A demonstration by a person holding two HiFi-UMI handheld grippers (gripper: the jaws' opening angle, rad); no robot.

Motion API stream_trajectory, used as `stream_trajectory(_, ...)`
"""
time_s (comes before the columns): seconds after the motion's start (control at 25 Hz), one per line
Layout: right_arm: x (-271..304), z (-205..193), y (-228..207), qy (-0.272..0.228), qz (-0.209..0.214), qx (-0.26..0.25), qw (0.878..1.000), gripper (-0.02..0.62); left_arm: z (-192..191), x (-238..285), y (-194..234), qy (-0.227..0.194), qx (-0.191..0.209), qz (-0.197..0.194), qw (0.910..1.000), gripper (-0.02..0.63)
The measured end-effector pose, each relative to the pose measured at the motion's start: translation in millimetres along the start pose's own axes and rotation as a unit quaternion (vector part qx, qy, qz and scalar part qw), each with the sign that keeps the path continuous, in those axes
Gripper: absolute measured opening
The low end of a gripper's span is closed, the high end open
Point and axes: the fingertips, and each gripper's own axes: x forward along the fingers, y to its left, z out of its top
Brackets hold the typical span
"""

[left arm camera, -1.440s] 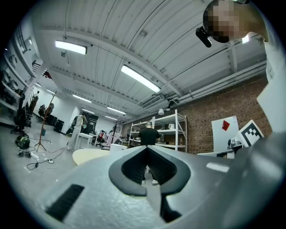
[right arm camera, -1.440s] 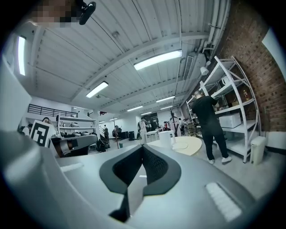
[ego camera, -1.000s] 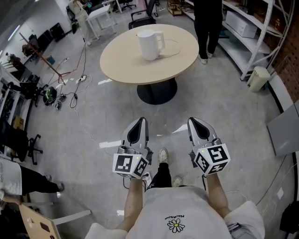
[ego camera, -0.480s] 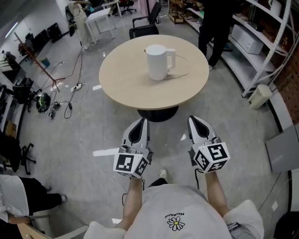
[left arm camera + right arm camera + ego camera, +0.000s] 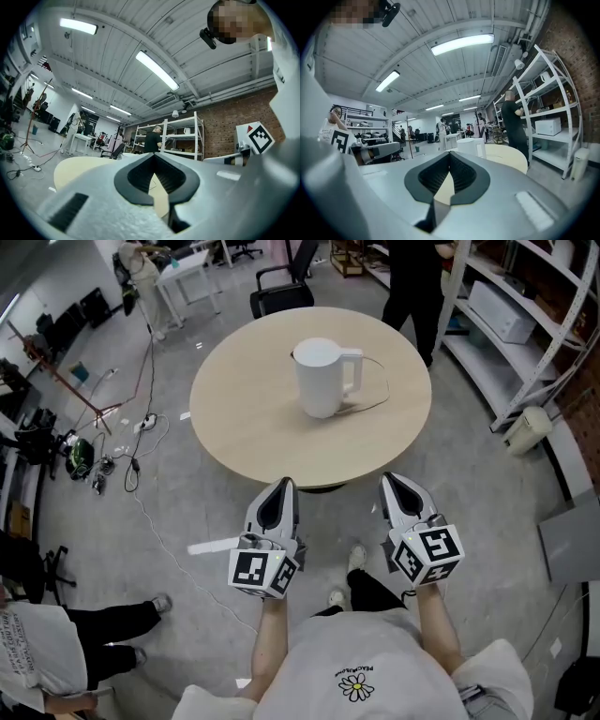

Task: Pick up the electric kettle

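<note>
A white electric kettle [image 5: 323, 378] with its handle to the right stands upright near the middle of a round beige table [image 5: 244, 418]; a thin cord loops from its base. In the right gripper view the kettle [image 5: 471, 146] shows just beyond the jaws. Both grippers are held side by side, short of the table's near edge. My left gripper [image 5: 282, 486] is shut and empty. My right gripper [image 5: 390, 483] is also shut with nothing in it. The left gripper view shows only the table top [image 5: 82, 165] past the closed jaws.
A person in black [image 5: 412, 287] stands behind the table by metal shelving [image 5: 525, 315]. A black office chair [image 5: 281, 287] sits at the far side. Cables and a stand [image 5: 112, 409] lie on the floor at left. Another person's legs [image 5: 103, 629] are at lower left.
The table and kettle have come closer and lower in the head view as I walked toward them. Both grippers stayed shut, keeping their places side by side.
</note>
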Motion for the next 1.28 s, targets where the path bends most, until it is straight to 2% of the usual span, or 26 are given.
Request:
stream_trajectory(0.16,40,3,-33,-0.001,-0.008,0.008,1.000,0.003,-17,49,20,0.015,-0.012,0.005,0.9998,0.002)
stream_trajectory(0.36,102,18,-85,-0.007,-0.008,0.000,1.000,0.003,-19,127,36,0.009,0.004,-0.004,0.9999,0.000)
stream_trajectory(0.6,182,40,-140,0.007,0.002,-0.011,1.000,0.003,-14,210,83,0.008,0.012,0.031,0.9994,0.002)
stream_trajectory(0.88,253,49,-168,0.019,0.024,-0.018,0.999,0.003,-29,261,120,0.026,0.014,0.060,0.9977,0.002)
stream_trajectory(0.96,266,47,-170,0.025,0.026,-0.020,0.999,0.004,-37,268,129,0.035,0.015,0.062,0.9974,0.002)
stream_trajectory(1.08,284,44,-175,0.032,0.023,-0.024,0.999,0.047,-46,279,139,0.043,0.027,0.047,0.9976,0.004)
stream_trajectory(1.16,296,41,-182,0.037,0.016,-0.031,0.999,0.075,-55,290,143,0.047,0.027,0.029,0.9981,0.112)
stream_trajectory(1.28,310,29,-190,0.051,0.009,-0.041,0.998,0.112,-73,299,151,0.060,0.009,0.011,0.9981,0.228)
